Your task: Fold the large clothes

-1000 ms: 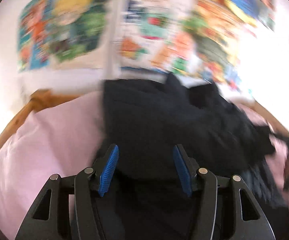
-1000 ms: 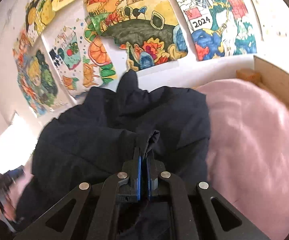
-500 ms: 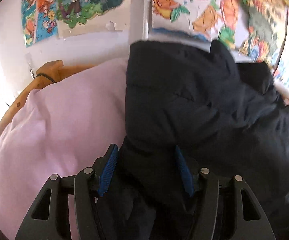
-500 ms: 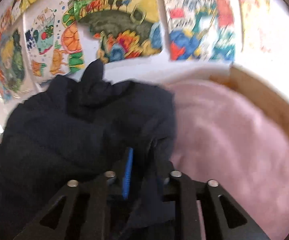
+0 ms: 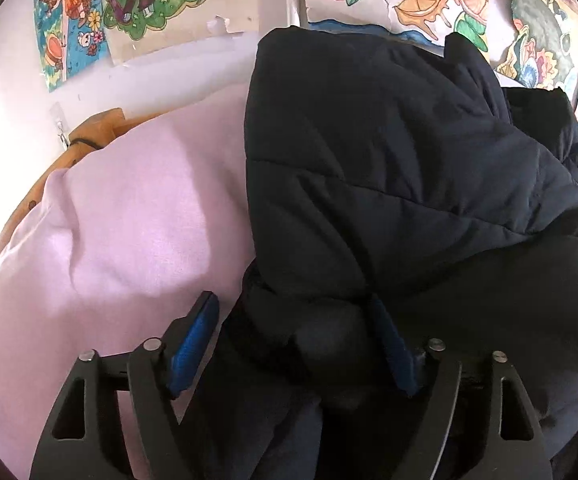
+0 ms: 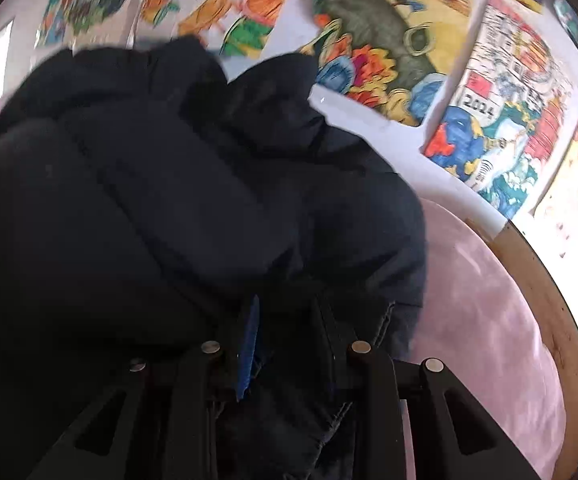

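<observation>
A dark navy quilted jacket (image 5: 389, 168) lies heaped on a pink bed sheet (image 5: 121, 224). My left gripper (image 5: 297, 340) is open, its blue pads wide apart, with a fold of the jacket's left edge lying between them. In the right wrist view the same jacket (image 6: 149, 200) fills the left and middle. My right gripper (image 6: 289, 332) is open, its pads apart around the jacket's hem fabric at the right edge, which hangs loosely between them.
The pink sheet (image 6: 481, 300) covers a bed with a wooden frame (image 6: 549, 300), also seen on the left (image 5: 89, 128). A white wall with colourful children's paintings (image 6: 409, 52) stands right behind the jacket.
My right gripper, shut on the jacket hem a second ago, has opened. Both grippers have moved forward and down towards the jacket, which now lies folded over closer to the wall.
</observation>
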{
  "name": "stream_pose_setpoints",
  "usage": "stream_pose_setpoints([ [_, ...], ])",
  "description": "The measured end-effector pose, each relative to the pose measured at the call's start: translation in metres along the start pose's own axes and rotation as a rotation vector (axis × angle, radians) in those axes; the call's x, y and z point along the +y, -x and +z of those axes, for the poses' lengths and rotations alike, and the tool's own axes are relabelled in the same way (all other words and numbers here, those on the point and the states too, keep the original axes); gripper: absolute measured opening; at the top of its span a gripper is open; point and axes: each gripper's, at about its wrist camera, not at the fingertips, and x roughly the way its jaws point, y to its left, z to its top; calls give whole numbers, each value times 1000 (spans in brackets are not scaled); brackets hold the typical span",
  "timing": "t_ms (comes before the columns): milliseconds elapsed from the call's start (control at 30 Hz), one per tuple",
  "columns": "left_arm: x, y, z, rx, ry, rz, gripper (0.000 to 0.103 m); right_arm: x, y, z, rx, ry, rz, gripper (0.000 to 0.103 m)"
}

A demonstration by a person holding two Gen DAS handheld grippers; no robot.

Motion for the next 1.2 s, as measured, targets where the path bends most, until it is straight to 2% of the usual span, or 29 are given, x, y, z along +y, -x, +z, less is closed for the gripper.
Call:
stream_pose_setpoints([
  [100,9,11,-4,-33,30,-16,78,1,-1,-2,1,20,-4,26],
  [167,16,35,-6,-64,63,-21,77,-14,14,0,-34,-39,34,28],
  [200,18,51,-10,-108,71,-46,78,-21,22,1,-50,-75,47,32],
  [233,18,71,-15,-169,68,-81,79,-32,35,2,-81,-138,76,42],
  [267,14,91,-20,-223,37,-112,85,-40,49,3,-122,-194,115,67],
  [333,1,114,-30,-272,-51,-135,89,-46,73,3,-197,-240,181,93],
  [400,-19,125,-45,-264,-181,-195,89,-41,85,6,-215,-216,221,93],
  [467,-37,124,-57,-238,-288,-202,89,-34,88,6,-195,-189,267,93],
  [533,-54,113,-70,-205,-390,-179,90,-26,85,3,-165,-168,272,93],
  [600,-71,94,-80,-152,-463,-78,90,-21,76,1,-129,-144,262,93],
  [667,-71,74,-79,-92,-457,-62,90,-16,61,-6,-65,-143,255,93],
  [800,-56,60,-80,-44,-398,-106,91,-11,45,-17,-4,-172,281,93],
  [933,-49,74,-86,-27,-375,-153,91,-12,49,-20,-23,-162,295,95],
  [1067,-34,105,-83,-3,-338,-261,91,-39,66,-17,-79,-230,380,95],
  [1200,-23,140,-69,-61,-329,-369,91,-75,72,13,-94,-290,451,103],
])
